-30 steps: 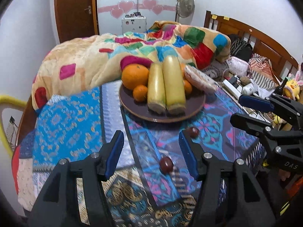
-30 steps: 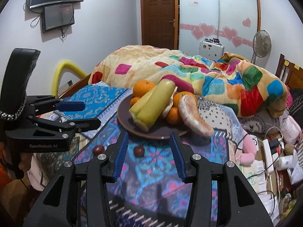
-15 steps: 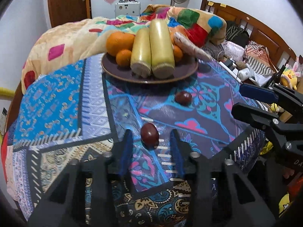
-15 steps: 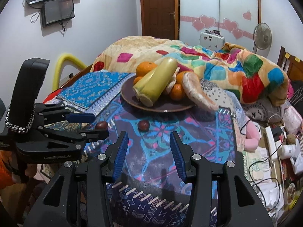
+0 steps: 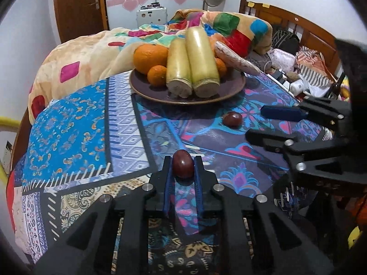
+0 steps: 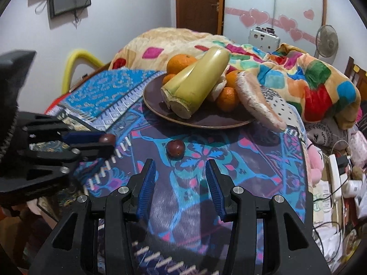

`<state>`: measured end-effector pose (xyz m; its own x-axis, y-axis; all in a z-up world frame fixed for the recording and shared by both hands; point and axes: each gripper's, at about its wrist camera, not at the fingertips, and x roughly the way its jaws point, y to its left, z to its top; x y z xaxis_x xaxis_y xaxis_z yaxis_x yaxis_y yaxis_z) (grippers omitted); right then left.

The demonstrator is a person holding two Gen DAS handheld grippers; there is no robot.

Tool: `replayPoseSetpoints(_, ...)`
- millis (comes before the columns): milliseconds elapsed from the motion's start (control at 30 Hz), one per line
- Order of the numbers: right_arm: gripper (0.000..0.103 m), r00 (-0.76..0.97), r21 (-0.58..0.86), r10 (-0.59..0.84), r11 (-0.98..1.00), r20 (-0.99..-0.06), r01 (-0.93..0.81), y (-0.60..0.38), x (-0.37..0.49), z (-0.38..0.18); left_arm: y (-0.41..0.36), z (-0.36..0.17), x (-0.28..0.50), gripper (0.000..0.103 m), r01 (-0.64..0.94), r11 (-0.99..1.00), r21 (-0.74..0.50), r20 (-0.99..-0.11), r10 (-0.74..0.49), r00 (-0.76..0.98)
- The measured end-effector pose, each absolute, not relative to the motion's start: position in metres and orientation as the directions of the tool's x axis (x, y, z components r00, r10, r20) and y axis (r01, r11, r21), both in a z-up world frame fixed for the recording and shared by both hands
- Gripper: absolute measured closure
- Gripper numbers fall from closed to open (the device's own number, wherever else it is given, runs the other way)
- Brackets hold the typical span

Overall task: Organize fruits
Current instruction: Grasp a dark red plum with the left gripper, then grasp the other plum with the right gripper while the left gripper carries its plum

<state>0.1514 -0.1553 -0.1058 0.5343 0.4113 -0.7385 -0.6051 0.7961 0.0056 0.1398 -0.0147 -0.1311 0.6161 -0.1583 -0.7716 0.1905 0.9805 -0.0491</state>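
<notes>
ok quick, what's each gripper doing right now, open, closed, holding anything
Left gripper: shut on the nearer dark red fruit, down at the tablecloth.
Right gripper: open, holding nothing, the other dark red fruit lying ahead of it.

Left tool (image 5: 182,160) has closed around the near jujube (image 5: 182,164).

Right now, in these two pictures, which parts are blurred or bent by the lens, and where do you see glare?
Left wrist view: sharp in the middle, small glare spot on the dark red fruit in the left hand-held gripper; the bed frame curves, corners are black. Right wrist view: the cloth near the right hand-held gripper is smeared, the left edge is blurred, and the green stalks shine softly.
</notes>
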Motion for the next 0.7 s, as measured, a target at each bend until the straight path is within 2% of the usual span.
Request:
replayPoseSetpoints(133,0.062,0.524,0.003,0.403,0.794,-0.751,-0.607,-0.147,0.161,-0.111,-0.005,-0.127,0.142,0.086,0.174,0.982,-0.068,-0.762,-0.163,0.627)
replayPoseSetpoints(233,0.075,0.507,0.017,0.408,0.791,-0.759,-0.611,-0.143,0.167,-0.115,0.000,-0.124,0.145,0.086,0.165,0.984,-0.069,-0.756,-0.160,0.635)
replayPoseSetpoints(300,0.077,0.499,0.031,0.415,0.791,-0.761,-0.611,-0.142,0.171,-0.116,0.002,-0.123,0.146,0.086,0.166,0.983,-0.074,-0.752,-0.164,0.638)
replayPoseSetpoints(367,0.089,0.483,0.060,0.436,0.786,-0.759,-0.616,-0.144,0.172,-0.115,0.004,-0.122,0.147,0.086,0.166,0.983,-0.080,-0.747,-0.169,0.642)
replayPoseSetpoints(700,0.090,0.535,0.053,0.455,0.794,-0.712,-0.605,-0.153,0.163,-0.092,0.000,-0.108,0.159,0.086,0.168,0.982,-0.088,-0.725,-0.179,0.665)
